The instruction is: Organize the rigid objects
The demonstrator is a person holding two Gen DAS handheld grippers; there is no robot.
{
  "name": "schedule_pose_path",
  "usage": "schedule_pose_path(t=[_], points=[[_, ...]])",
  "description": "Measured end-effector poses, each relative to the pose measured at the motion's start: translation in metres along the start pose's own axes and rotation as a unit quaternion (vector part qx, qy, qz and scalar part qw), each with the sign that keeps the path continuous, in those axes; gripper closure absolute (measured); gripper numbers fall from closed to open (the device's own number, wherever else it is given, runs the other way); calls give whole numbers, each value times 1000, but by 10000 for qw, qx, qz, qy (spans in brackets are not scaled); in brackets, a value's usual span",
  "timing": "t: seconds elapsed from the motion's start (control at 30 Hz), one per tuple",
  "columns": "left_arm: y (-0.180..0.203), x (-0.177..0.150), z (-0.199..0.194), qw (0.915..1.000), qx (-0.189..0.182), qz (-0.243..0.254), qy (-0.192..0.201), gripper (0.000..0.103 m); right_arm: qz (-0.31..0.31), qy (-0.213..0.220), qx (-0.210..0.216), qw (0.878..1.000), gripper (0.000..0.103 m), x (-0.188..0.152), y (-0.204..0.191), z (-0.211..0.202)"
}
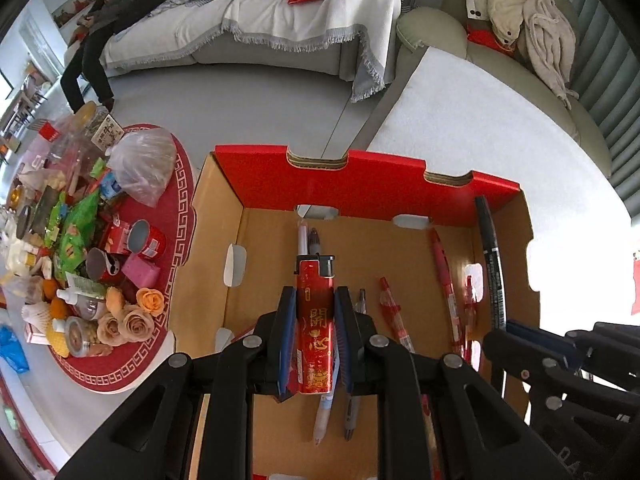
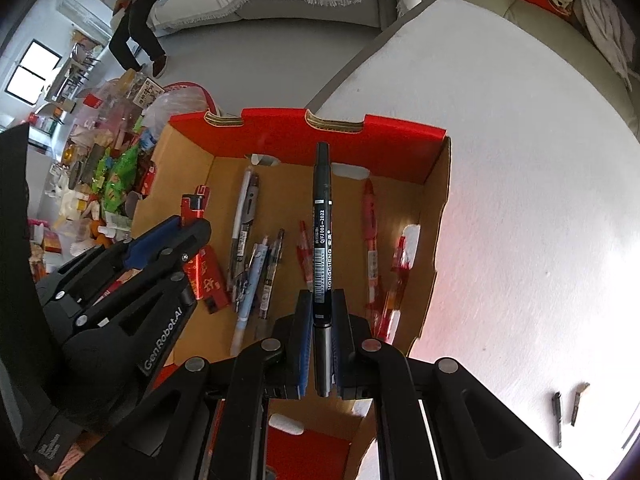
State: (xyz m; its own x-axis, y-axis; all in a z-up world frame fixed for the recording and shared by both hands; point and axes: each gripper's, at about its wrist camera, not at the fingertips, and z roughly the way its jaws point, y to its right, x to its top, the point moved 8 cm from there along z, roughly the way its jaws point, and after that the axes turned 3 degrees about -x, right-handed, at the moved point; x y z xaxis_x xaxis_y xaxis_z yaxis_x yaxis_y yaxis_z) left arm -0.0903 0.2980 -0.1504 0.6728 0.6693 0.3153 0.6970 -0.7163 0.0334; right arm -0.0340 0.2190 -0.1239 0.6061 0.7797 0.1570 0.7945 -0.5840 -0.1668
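The left hand-held gripper (image 1: 315, 344) was closed on a red lighter (image 1: 314, 320), its pads pressed against the lighter's two sides, the black-and-silver cap end pointing forward. It held the lighter above the floor of an open cardboard box (image 1: 208, 216) with a red far wall. The right hand-held gripper (image 2: 323, 344) was clamped on a black marker (image 2: 322, 232), which stuck out straight ahead over the box, its tip near the far wall. In the left wrist view the same marker (image 1: 491, 264) showed along the box's right wall, with the right gripper (image 1: 520, 340) beside it.

The box sat on a white desk (image 2: 520, 220), near the desk's left edge. On the box floor lay several pens. Nearest, under the left gripper, were a light blue pen (image 1: 322, 420) and a grey pen (image 1: 352, 416). A second red lighter (image 2: 206, 272) lay on the floor near the left wall, partly hidden by the left gripper (image 2: 172, 248). Toward the right wall were red pens (image 2: 370, 232), all roughly parallel and pointing at the far wall. Further in, a white pen (image 1: 302, 236) and a dark pen (image 1: 313, 240) lay side by side close to the far wall.

Two small dark pieces (image 2: 566, 404) rested on the desk near its near right edge, well apart from the box.

Beyond the desk's left edge, a red round table (image 1: 176, 216) carried cans, snack packets, a plastic bag and fabric roses. Farthest off stood a sofa (image 1: 280, 28) draped with a white throw.
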Motion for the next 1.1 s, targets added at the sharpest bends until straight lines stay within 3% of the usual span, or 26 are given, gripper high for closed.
schedule_pose_path(t=[0.57, 0.6, 0.63, 0.67, 0.73, 0.77, 0.83, 0.93, 1.03, 1.1], points=[[7, -2, 51, 9986, 64, 150, -506, 82, 76, -332, -207, 9992, 93, 11, 9, 43], [7, -3, 53, 9984, 72, 154, -533, 82, 52, -360, -253, 9990, 93, 11, 10, 45], [7, -5, 55, 9980, 58, 155, -605, 69, 13, -389, -293, 9988, 93, 11, 10, 47], [6, -7, 58, 9974, -3, 124, -709, 40, -14, -450, -286, 9986, 84, 10, 10, 50], [-2, -10, 61, 9965, 37, -41, -829, 17, -77, -526, -246, 9983, 74, 8, 9, 50], [-7, -11, 60, 9965, -102, -231, -802, 12, -113, -508, -434, 9977, 60, 8, 13, 48], [-15, -10, 55, 9957, -359, -500, -688, 0, -142, -411, -537, 9976, 53, 9, 19, 39], [-14, -7, 47, 9922, -858, -749, -498, 0, -100, -171, -210, 9996, 38, 10, 19, 20], [-8, -6, 35, 9905, -1093, -766, -346, 0, -113, 185, -352, 9991, 17, 6, 24, -10], [6, -7, 23, 9894, -1258, -680, -267, 0, -13, 435, -286, 9986, 16, -5, 31, -32]])
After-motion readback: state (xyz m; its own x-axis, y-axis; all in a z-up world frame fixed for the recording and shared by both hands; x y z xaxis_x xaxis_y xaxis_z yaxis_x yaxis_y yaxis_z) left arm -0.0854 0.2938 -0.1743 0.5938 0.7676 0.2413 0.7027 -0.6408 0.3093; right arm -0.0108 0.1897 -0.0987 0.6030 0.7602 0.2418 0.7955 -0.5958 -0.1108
